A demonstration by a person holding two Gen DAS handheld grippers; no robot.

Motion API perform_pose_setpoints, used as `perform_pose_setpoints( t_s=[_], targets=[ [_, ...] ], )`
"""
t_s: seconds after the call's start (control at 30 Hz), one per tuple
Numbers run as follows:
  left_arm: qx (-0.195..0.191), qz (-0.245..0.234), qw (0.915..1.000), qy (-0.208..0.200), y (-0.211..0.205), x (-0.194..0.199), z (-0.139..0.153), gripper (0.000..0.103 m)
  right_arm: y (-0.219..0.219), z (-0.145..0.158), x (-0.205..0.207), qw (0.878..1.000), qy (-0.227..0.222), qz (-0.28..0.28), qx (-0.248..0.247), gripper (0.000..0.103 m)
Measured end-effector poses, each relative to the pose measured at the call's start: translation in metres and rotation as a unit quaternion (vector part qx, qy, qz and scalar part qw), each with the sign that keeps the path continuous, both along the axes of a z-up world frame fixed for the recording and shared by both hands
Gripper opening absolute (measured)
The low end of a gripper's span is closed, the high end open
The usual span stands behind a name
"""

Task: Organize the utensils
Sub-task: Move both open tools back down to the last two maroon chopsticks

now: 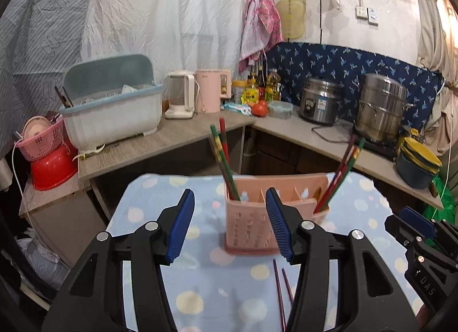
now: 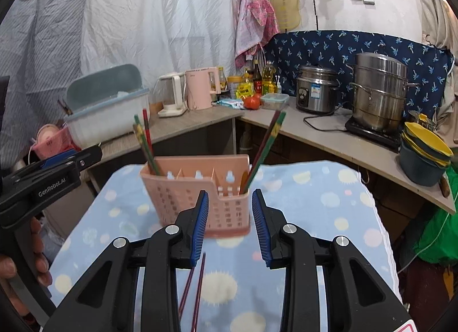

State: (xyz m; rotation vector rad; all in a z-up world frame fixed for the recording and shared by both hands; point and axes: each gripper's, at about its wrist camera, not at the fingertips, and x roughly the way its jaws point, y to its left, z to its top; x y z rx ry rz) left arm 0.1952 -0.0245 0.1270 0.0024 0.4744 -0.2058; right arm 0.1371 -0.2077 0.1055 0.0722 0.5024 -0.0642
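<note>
Centrally, pink caddy [image 1: 252,217] standing upright on dotted blue cloth [image 1: 200,289] over the desk, divided into compartments. Leftmost compartment: bundle of red and green chopsticks [image 1: 224,160] leaning left. Rightmost compartment: second bundle [image 1: 340,171] leaning right, with a brownish handle just beside it, kind not clear. Middle compartments apparently empty, though partly hidden. On the cloth just in front of the caddy, apart from it: two dark purple chopsticks [image 2: 197,289] lying nearly parallel, not yet stowed. Left tool [image 1: 230,224] half open, nothing between its blue pads, aimed at the caddy's left half; also seen from the side at the left edge of the right view [image 2: 57,160], with a hand [image 2: 25,269] on its grip. Right tool [image 2: 229,223] open more narrowly, likewise empty, framing the caddy's right front corner, loose pair lying below and between its arms; its tip visible at the right edge of the left view [image 1: 412,223]. Neither tool touching caddy or chopsticks. Judged progress: largely done, most chopsticks already sorted into the end compartments; remaining, as far as shown, the purple pair on the cloth. Likely next need: a low, narrow pinch along the pair, thin sticks on soft cloth being prone to roll or separate. Background: counter [image 1: 177,137] with kettle, cooker and steel pot, not involved.
</note>
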Motion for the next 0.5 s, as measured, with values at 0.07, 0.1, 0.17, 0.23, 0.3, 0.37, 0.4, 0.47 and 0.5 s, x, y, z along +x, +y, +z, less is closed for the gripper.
perform_pose_setpoints(
  t_s=[0.07,0.1,0.17,0.23,0.3,0.37,0.4,0.47,0.5],
  targets=[
    [0.009,0.001,0.9999,0.012,0.001,-0.01,-0.012,0.049,0.004,-0.014,-0.015,1.0,0.014,0.002,0.001,0.031],
    [0.01,0.0,0.9997,0.02,0.003,-0.016,-0.02,0.049,0.005,-0.02,-0.021,1.0,0.02,0.003,0.001,0.031],
    [0.008,-0.002,0.9991,0.042,0.006,-0.025,-0.035,0.049,0.01,-0.038,-0.035,0.999,0.039,0.006,0.005,0.031],
    [0.002,-0.004,0.998,0.063,0.01,-0.033,-0.051,0.049,0.015,-0.056,-0.048,0.998,0.056,0.008,0.009,0.031],
    [-0.003,-0.004,0.9969,0.079,0.012,-0.042,-0.066,0.049,0.023,-0.076,-0.061,0.997,0.076,0.008,0.004,0.031],
    [-0.008,-0.006,0.9953,0.097,0.014,-0.051,-0.081,0.049,0.029,-0.093,-0.071,0.996,0.092,0.007,0.0,0.031],
    [-0.008,-0.006,0.9945,0.104,0.014,-0.056,-0.089,0.049,0.031,-0.103,-0.076,0.995,0.103,0.01,0.003,0.031],
    [-0.007,-0.008,0.9931,0.117,0.013,-0.064,-0.101,0.049,0.035,-0.118,-0.083,0.993,0.121,0.012,0.012,0.031],
    [-0.007,-0.009,0.9925,0.122,0.012,-0.067,-0.106,0.049,0.038,-0.126,-0.086,0.991,0.129,0.013,0.016,0.031]
  ],
)
